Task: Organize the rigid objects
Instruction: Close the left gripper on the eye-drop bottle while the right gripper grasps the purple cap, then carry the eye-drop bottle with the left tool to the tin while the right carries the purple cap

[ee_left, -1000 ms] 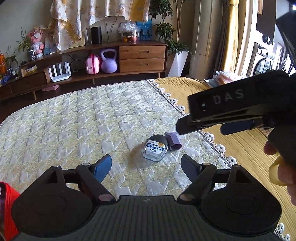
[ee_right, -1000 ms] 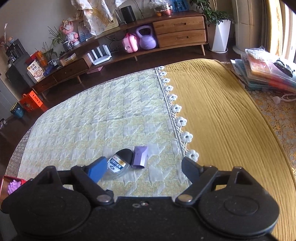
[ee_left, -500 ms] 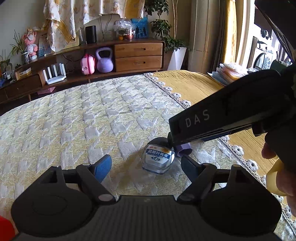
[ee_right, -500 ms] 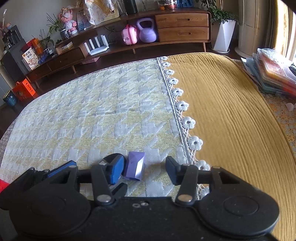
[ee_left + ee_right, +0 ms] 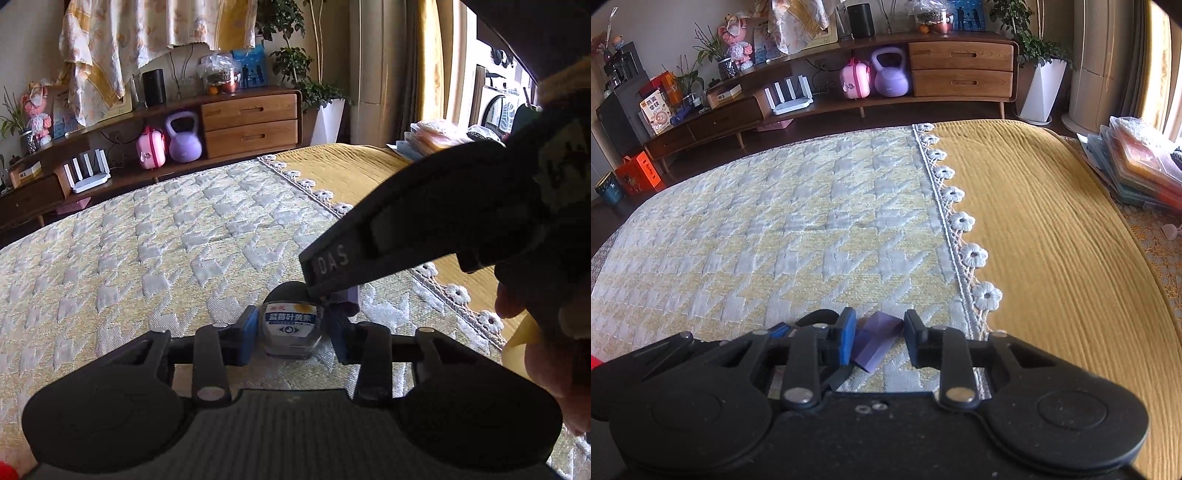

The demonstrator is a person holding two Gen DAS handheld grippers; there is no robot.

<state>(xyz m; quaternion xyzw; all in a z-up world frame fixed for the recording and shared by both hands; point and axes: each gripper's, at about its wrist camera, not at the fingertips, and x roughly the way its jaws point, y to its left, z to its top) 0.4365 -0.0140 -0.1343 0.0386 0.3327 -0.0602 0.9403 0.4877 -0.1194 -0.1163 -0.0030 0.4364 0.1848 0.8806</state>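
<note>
- Quilted bedspread [image 5: 155, 236] carries both items; nothing sorted yet, I'd say.
- Left gripper [image 5: 291, 330], jaws just closing, clamps the small jar [image 5: 291, 325].
- Right gripper [image 5: 880, 338], also just closing, straddles the purple block [image 5: 877, 341]; can't tell if both pads touch.

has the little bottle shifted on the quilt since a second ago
Cannot tell: the bottle lies beside the purple block as before; only the camera neared.
</note>
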